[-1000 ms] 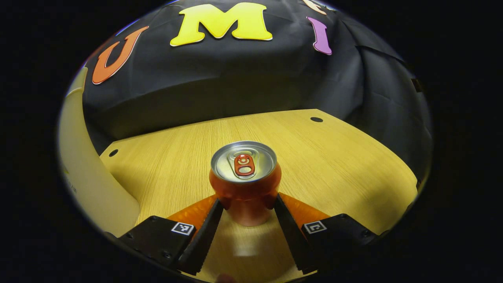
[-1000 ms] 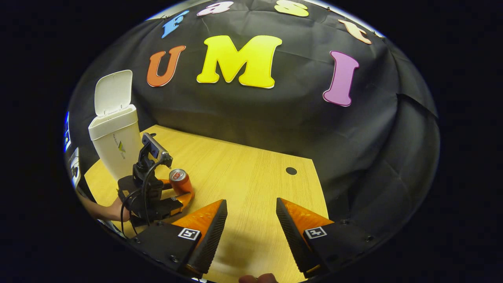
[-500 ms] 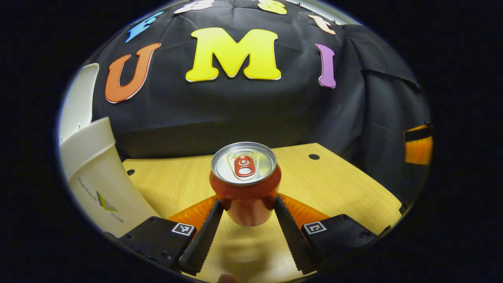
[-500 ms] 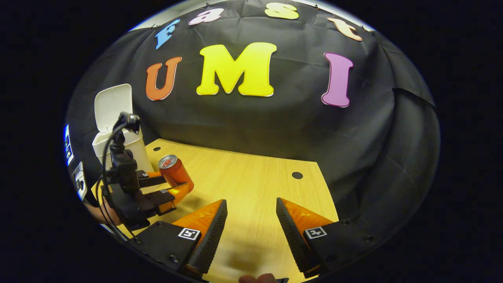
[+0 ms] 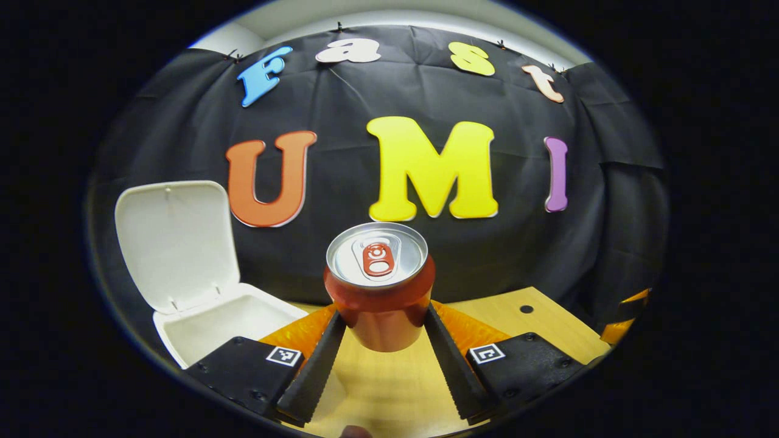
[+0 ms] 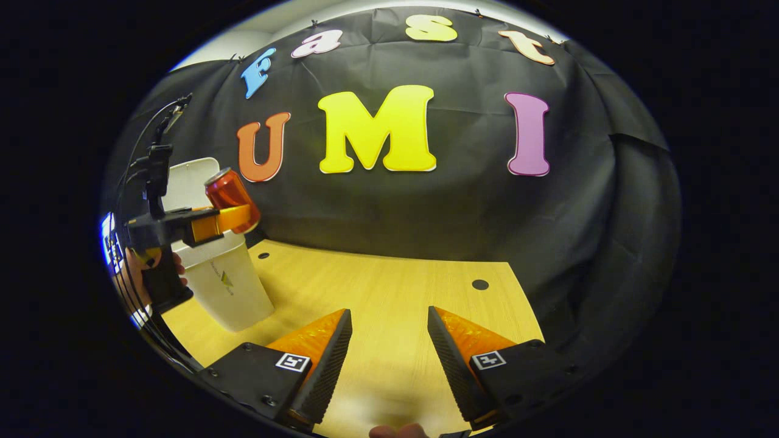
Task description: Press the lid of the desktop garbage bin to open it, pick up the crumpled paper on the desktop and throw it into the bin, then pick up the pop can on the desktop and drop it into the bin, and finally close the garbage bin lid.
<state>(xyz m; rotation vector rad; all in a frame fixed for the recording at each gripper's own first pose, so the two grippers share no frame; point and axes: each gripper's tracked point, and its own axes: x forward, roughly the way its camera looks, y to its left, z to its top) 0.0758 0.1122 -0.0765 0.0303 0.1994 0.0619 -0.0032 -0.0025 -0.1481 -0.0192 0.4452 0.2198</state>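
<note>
The light wood-grain desktop [image 6: 389, 292] spreads across the booth with two small dark holes in it, and at its left end stands the white plastic garbage bin [image 6: 228, 289], tall and tapered so it takes a drop from above. Its hinged white lid [image 5: 176, 243] is flipped fully up and back, which leaves the bin's mouth open; the crumpled paper is nowhere on the desktop that I can see, and whether it lies inside I cannot tell from here. Up in the air, lifted clear of the wood, is the red aluminium pop can [image 5: 378, 286], upright with its silver top and red pull tab facing the camera, just to the right of the bin's opening and near rim height, I judge so that it can be carried across and let fall. The left gripper [image 5: 382, 313] has both fingers pressed against the can's lower body, low enough to keep it steady. The right gripper [image 6: 389, 331] hangs over bare desktop, fingers spread wide with nothing between them, parked out of the way, probably waiting for the lid-closing step.
</note>
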